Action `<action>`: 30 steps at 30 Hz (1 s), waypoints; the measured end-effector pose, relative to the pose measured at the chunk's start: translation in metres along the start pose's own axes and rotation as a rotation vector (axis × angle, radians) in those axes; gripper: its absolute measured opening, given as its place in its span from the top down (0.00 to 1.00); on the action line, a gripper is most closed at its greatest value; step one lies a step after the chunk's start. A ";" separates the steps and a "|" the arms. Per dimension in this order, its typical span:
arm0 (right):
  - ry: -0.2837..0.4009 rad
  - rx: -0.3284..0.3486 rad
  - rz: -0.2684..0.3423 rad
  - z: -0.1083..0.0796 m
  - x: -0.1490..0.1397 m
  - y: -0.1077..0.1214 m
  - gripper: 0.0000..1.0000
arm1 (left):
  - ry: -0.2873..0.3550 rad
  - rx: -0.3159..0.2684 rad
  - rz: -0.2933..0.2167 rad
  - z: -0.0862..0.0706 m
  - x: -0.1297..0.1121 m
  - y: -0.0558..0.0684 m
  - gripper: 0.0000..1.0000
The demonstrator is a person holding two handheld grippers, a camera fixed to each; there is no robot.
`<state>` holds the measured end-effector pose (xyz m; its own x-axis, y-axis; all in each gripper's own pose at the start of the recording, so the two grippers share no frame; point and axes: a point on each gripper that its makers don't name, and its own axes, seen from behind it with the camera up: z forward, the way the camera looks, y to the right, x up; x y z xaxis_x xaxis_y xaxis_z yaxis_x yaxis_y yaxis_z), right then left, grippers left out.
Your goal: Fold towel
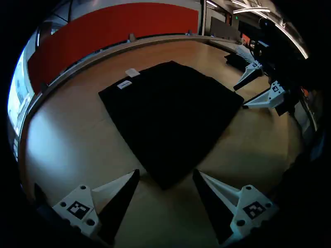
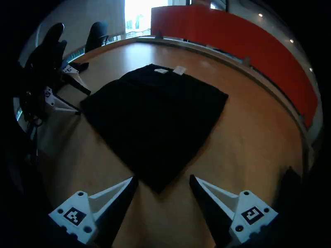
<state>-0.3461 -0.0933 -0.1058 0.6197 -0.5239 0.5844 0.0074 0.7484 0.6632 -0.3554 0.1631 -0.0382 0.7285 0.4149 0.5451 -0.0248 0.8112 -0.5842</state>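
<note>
A black towel lies spread flat on the wooden table, with two small white tags near its far edge. In the left gripper view, my left gripper is open just above the table, and one towel corner points into the gap between its fingers. The right gripper is open at another corner, far right. In the right gripper view, my right gripper is open around the nearest corner of the towel. The left gripper stands open at the towel's left corner.
A red wall panel runs behind the table's curved far edge. Dark office chairs stand by a bright window beyond the table. Bare wood surrounds the towel on all sides.
</note>
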 end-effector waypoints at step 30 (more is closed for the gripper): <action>0.001 0.049 0.056 0.001 0.001 -0.009 0.82 | -0.032 0.041 -0.040 0.005 0.006 0.000 0.84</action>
<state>-0.3466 -0.1009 -0.1105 0.6189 -0.4816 0.6206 -0.0658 0.7555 0.6519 -0.3540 0.1674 -0.0319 0.7071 0.3941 0.5871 -0.0246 0.8435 -0.5366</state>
